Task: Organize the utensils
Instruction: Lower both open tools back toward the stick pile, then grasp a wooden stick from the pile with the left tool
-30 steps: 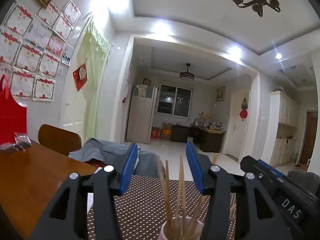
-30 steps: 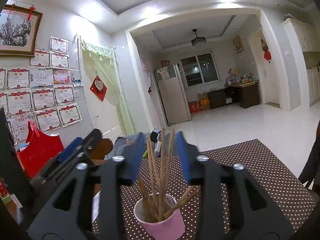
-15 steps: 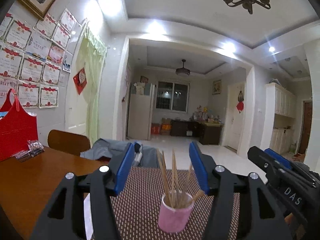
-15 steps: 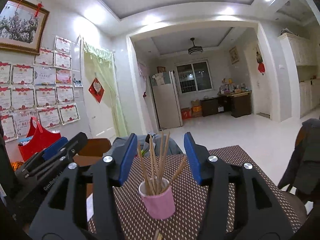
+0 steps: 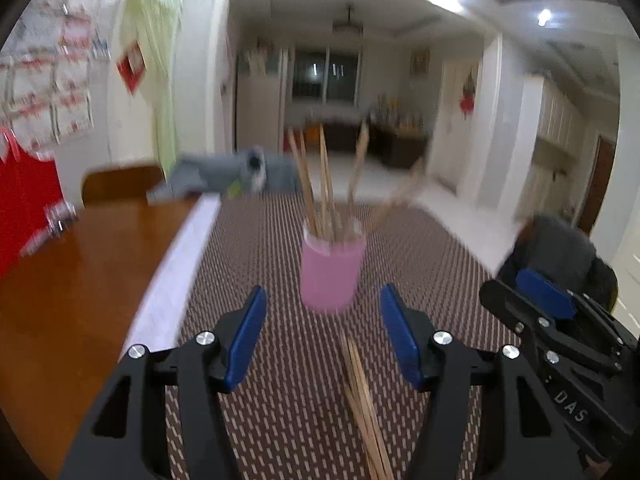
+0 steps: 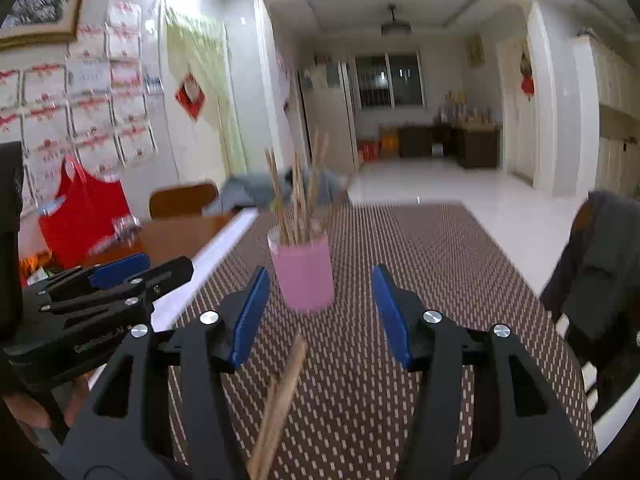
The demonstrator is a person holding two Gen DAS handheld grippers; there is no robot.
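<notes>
Chopsticks (image 5: 362,396) now show loose on the mat at six o'clock of the pink cup (image 5: 332,272); both grippers (image 5: 322,336) (image 6: 320,312) have backed off, fingers released, so more remain to collect.

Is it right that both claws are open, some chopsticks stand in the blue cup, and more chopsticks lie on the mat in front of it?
Not quite: the cup is pink, as both wrist views show. The rest holds: left claw and right claw are open, chopsticks stand in it, and loose chopsticks lie on the mat.
</notes>
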